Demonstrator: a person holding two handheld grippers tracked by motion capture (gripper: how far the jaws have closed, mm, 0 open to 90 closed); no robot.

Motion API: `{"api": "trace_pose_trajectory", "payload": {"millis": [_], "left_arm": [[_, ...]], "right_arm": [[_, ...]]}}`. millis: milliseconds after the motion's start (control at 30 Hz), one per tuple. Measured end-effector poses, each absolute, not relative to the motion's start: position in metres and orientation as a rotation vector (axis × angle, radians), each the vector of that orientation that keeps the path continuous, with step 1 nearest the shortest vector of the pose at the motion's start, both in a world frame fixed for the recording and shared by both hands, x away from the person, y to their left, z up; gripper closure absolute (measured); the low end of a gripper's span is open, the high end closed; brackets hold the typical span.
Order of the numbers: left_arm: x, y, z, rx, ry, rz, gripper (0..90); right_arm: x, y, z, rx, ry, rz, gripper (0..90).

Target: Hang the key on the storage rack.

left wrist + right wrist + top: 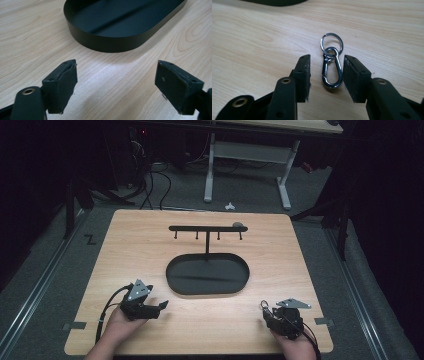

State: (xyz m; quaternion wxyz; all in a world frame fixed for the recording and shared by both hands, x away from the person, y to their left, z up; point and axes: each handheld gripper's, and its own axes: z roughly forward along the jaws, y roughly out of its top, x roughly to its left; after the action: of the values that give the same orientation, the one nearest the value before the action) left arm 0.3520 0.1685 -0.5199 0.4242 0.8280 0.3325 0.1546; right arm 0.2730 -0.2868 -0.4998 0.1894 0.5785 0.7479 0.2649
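Take the black oval tray in the middle of the wooden table as your landmark.

Your left gripper lies on the table at the tray's near-left side, close to its rim but apart from it, tipped toward the tray. In the left gripper view its jaws stand wide with only bare wood between them, and the tray's dark wall curves just beyond.

From the far edge of the tray a thin post rises to a black hook rack: a crossbar with four short pegs hanging under it. A small grey thing rests on the bar's right end, too small to make out.

Your right gripper sits at the tray's near-right side, farther from the rim than the left one, close to the table's near edge. In the right gripper view its jaws are partly spread and a metal snap hook lies flat on the wood between them. A gap shows on each side, so neither pad presses on it. A key ring is linked to its far end and lies beyond the jaw tips, pointing toward the tray. From above, the snap hook is a small glint at the gripper's tip.
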Motion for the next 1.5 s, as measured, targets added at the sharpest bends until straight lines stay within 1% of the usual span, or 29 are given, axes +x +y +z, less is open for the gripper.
{"api": "trace_pose_trajectory", "payload": {"millis": [133, 433, 633, 733, 767, 867, 1267, 1500], "left_arm": [[0.351, 0.174, -0.520, 2.067, 0.838, 0.378, 18.7], [0.348, 0.181, -0.520, 2.062, 0.843, 0.373, 19.0], [0.345, 0.187, -0.520, 2.054, 0.862, 0.377, 19.0], [0.344, 0.191, -0.520, 2.045, 0.874, 0.382, 19.0], [0.343, 0.193, -0.520, 2.043, 0.876, 0.382, 19.0], [0.342, 0.194, -0.521, 2.043, 0.883, 0.386, 19.1], [0.342, 0.194, -0.521, 2.046, 0.883, 0.386, 19.1], [0.343, 0.193, -0.520, 2.044, 0.880, 0.384, 19.1]], "right_arm": [[0.287, -0.278, -0.497, 1.609, 2.208, 0.566, 58.2], [0.315, -0.265, -0.483, 1.575, 2.362, 0.331, 58.0], [0.325, -0.259, -0.485, 1.568, 2.441, 0.195, 57.7], [0.330, -0.257, -0.485, 1.556, 2.469, 0.134, 61.2], [0.330, -0.257, -0.485, 1.556, 2.469, 0.134, 61.2], [0.333, -0.258, -0.485, 1.540, 2.495, 0.108, 66.1], [0.343, -0.253, -0.487, 1.546, 2.557, 0.069, 66.6], [0.351, -0.255, -0.487, 1.627, 2.585, 0.047, 66.6]]}}
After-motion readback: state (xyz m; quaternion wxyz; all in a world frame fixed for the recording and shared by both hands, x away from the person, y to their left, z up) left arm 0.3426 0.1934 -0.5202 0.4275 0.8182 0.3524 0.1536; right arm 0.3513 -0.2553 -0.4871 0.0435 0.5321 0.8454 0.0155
